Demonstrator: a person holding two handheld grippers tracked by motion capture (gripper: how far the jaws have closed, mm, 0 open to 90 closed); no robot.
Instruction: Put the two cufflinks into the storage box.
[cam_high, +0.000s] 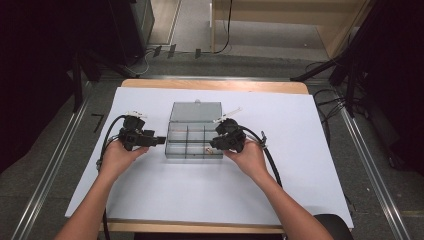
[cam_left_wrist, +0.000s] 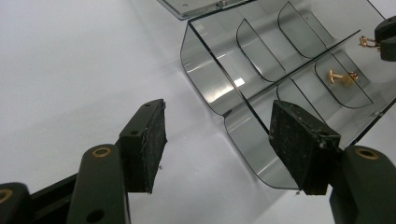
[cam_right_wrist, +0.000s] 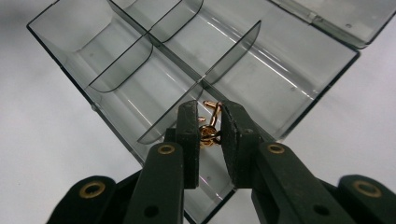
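The right claw (cam_right_wrist: 208, 133) is pinched nearly closed on a small gold cufflink (cam_right_wrist: 210, 126), its two black pads pressing the piece from either side with only the metal itself keeping them apart. The cufflink stands roughly upright in the grip, its long axis running along the jaws, the looped end down between the pads and the short crossbar poking out past their tips, tilted a little to one side. Just beyond and beneath the tips lies the clear smoky-grey compartment box (cam_right_wrist: 280, 74), its lid folded flat open on the far side; the claw hangs over the box's near row of compartments, close to a divider. A second gold cufflink (cam_left_wrist: 343, 78) lies on its side in one of those near compartments, just beside the right claw. Farther off, at the opposite end of the box, the left claw (cam_left_wrist: 229, 144) is spread wide and holds nothing, its pads hovering beside the box's corner without touching it, above the white surface (cam_high: 165, 195).
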